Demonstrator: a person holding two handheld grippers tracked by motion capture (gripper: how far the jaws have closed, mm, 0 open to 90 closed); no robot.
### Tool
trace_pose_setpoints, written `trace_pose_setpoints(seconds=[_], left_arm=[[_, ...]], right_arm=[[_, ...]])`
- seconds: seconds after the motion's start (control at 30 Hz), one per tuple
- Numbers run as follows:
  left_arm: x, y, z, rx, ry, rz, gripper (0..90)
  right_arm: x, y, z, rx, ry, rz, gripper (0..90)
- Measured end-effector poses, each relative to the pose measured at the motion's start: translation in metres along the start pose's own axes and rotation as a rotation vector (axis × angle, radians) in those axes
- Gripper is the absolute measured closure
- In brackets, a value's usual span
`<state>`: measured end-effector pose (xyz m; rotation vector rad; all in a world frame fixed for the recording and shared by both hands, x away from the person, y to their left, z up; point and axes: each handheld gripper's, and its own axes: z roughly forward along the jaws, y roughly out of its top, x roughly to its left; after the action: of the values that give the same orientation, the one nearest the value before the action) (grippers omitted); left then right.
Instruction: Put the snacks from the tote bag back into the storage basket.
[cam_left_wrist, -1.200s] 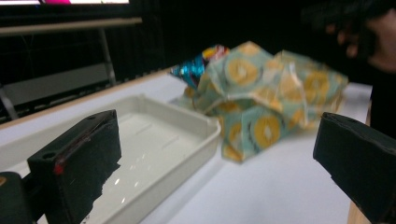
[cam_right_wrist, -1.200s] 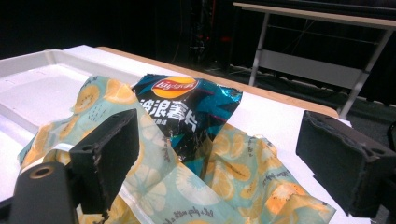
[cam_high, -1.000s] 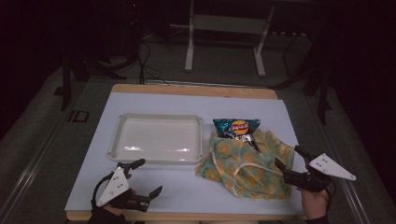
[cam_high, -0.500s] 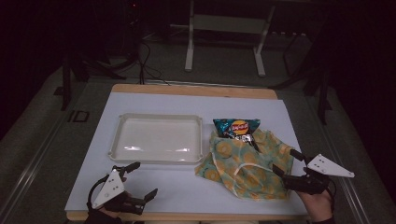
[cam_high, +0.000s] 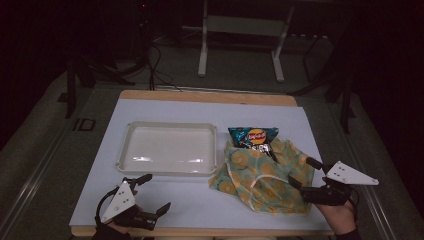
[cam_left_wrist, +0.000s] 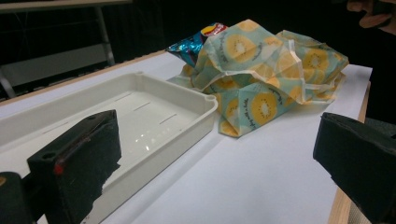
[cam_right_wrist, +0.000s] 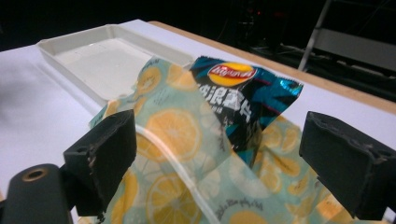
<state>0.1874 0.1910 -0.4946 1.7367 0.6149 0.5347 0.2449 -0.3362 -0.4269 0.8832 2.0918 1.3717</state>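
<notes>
At six to seven o'clock on the white surface (cam_high: 200, 205), the left gripper (cam_high: 152, 197) has been drawn back toward the near edge over the last second, its jaws spread and empty. At four o'clock, the right gripper (cam_high: 306, 175) has been brought inward, and its spread jaws now straddle the near edge of the crumpled lemon-print cloth bag (cam_high: 265, 175) without pinching it. A grasp of the bag by the right gripper is judged imminent. Half inside the bag's far opening, at one o'clock, a blue foil crisp packet (cam_high: 254, 136) is seen unmoved. The shallow cream plastic tray (cam_high: 127, 145), at eleven o'clock, is left empty.
</notes>
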Motion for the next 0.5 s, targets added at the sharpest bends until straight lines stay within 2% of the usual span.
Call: trace_pose_setpoints(seconds=[0.2, 0.4, 0.43, 0.5], left_arm=[[-0.003, 0.001, 0.002, -0.001, -0.005, 0.009, 1.3], [-0.004, 0.003, 0.003, 0.002, -0.001, 0.011, 1.3], [-0.004, 0.003, 0.003, -0.004, 0.002, 0.011, 1.3], [-0.006, 0.002, 0.001, -0.039, 0.022, 0.042, 1.3]], right_arm=[[-0.002, 0.013, -0.002, -0.038, -0.03, -0.026, 11.6], [-0.007, 0.027, -0.002, -0.064, -0.035, -0.035, 13.3], [-0.007, 0.029, -0.001, -0.067, -0.041, -0.035, 13.3], [-0.008, 0.034, 0.0, -0.065, -0.046, -0.039, 13.4]])
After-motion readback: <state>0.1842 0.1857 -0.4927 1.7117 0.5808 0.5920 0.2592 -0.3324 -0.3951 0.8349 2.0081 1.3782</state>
